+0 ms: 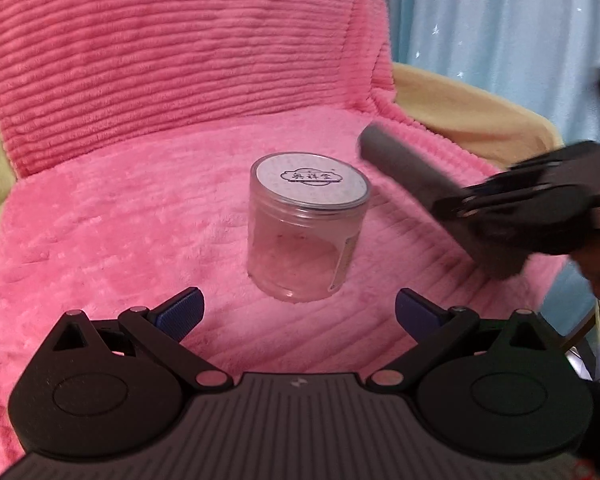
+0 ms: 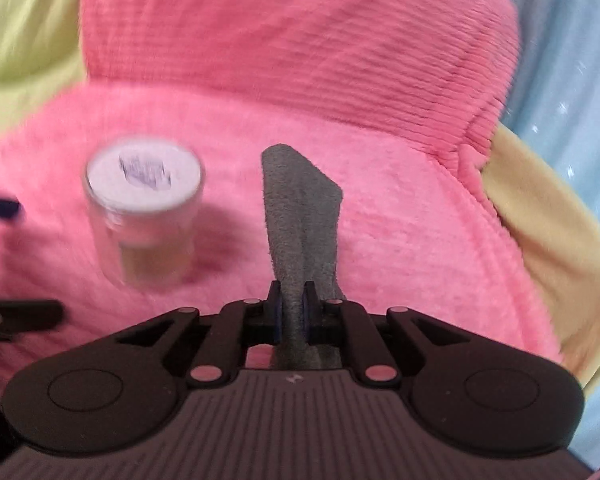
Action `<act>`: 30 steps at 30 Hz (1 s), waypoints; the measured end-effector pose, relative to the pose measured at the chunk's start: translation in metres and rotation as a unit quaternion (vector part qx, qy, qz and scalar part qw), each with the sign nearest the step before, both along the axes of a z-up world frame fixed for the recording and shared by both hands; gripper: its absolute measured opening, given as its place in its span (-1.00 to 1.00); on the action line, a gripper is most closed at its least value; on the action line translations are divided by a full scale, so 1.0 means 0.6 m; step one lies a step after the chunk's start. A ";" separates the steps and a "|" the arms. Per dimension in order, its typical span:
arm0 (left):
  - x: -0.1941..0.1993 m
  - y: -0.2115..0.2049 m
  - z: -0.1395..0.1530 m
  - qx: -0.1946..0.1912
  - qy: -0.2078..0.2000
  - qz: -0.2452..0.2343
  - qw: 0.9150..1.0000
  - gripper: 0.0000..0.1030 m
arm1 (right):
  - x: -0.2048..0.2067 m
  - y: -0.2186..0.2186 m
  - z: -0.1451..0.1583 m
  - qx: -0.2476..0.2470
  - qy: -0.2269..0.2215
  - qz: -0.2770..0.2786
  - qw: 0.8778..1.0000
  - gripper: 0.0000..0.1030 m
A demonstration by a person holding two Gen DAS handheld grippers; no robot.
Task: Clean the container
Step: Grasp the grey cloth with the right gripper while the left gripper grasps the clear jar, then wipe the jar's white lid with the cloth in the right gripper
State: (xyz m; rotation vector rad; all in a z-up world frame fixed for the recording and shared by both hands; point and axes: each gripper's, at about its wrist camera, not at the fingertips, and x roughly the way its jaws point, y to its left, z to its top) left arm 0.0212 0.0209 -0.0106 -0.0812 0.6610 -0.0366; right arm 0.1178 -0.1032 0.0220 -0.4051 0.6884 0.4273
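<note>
Your right gripper (image 2: 291, 312) is clamped on the grey cloth (image 2: 300, 216), off to the jar's right and not touching it. Your left gripper (image 1: 299, 312) is spread apart just short of the jar (image 1: 308, 226), which stands upright, lidded, on the pink blanket (image 1: 120, 220). Wiping appears not yet begun; steadying the jar and cleaning it remain.

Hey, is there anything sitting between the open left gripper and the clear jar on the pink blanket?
Nothing visible. The left gripper faces the clear jar across bare pink blanket. The grey cloth in the right gripper hangs off to the jar's right.
</note>
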 end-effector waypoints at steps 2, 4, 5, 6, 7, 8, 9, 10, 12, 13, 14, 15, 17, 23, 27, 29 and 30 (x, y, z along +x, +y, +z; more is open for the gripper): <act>0.015 -0.005 0.003 0.023 -0.008 -0.006 1.000 0.99 | -0.013 -0.018 0.017 0.038 -0.002 -0.011 0.999 -0.88; 0.033 -0.012 0.004 0.060 -0.024 -0.011 0.998 0.99 | -0.023 -0.042 0.031 0.076 0.000 -0.027 0.997 -0.88; 0.044 -0.015 0.002 0.071 -0.026 -0.015 0.997 0.99 | -0.026 -0.054 0.036 0.092 0.004 -0.034 0.995 -0.88; 0.055 -0.018 -0.003 0.077 -0.025 -0.021 0.997 0.99 | -0.029 -0.063 0.040 0.106 0.007 -0.039 0.994 -0.88; 0.067 -0.020 -0.009 0.078 -0.023 -0.030 0.996 0.99 | -0.031 -0.072 0.043 0.118 0.010 -0.044 0.992 -0.88; 0.076 -0.022 -0.015 0.078 -0.023 -0.038 0.996 0.99 | -0.033 -0.079 0.045 0.124 0.012 -0.044 0.991 -0.88; 0.083 -0.024 -0.021 0.078 -0.023 -0.046 0.996 0.97 | -0.034 -0.085 0.047 0.129 0.013 -0.044 0.991 -0.88; 0.089 -0.026 -0.028 0.079 -0.024 -0.054 0.995 0.96 | -0.036 -0.088 0.048 0.132 0.015 -0.042 0.990 -0.88; 0.100 -0.031 -0.041 0.090 -0.024 -0.064 0.994 0.69 | -0.033 -0.089 0.051 0.137 0.015 -0.036 0.990 -0.88; 0.103 -0.033 -0.044 0.097 -0.024 -0.068 0.993 0.66 | -0.031 -0.088 0.052 0.139 0.015 -0.033 0.990 -0.88; 0.103 -0.034 -0.046 0.101 -0.029 -0.073 0.992 0.65 | -0.028 -0.087 0.054 0.141 0.014 -0.030 0.989 -0.87; 0.101 -0.035 -0.045 0.102 -0.034 -0.080 0.991 0.65 | -0.025 -0.084 0.055 0.144 0.014 -0.025 0.989 -0.87; 0.089 -0.036 -0.038 0.100 -0.041 -0.100 0.989 0.64 | -0.022 -0.071 0.062 0.150 0.014 -0.004 0.989 -0.87; 0.064 -0.037 -0.034 0.093 -0.050 -0.138 0.985 0.64 | 0.010 0.002 0.055 0.142 0.020 0.095 0.985 -0.87; 0.077 -0.026 -0.046 0.072 -0.027 -0.140 0.987 0.64 | 0.039 0.030 0.036 0.123 0.027 0.117 0.985 -0.87; 0.076 -0.025 -0.049 0.074 -0.028 -0.145 0.986 0.64 | 0.049 0.030 0.030 0.118 0.034 0.112 0.986 -0.87; 0.076 -0.026 -0.050 0.075 -0.028 -0.146 0.986 0.64 | 0.051 0.029 0.027 0.118 0.040 0.111 0.986 -0.87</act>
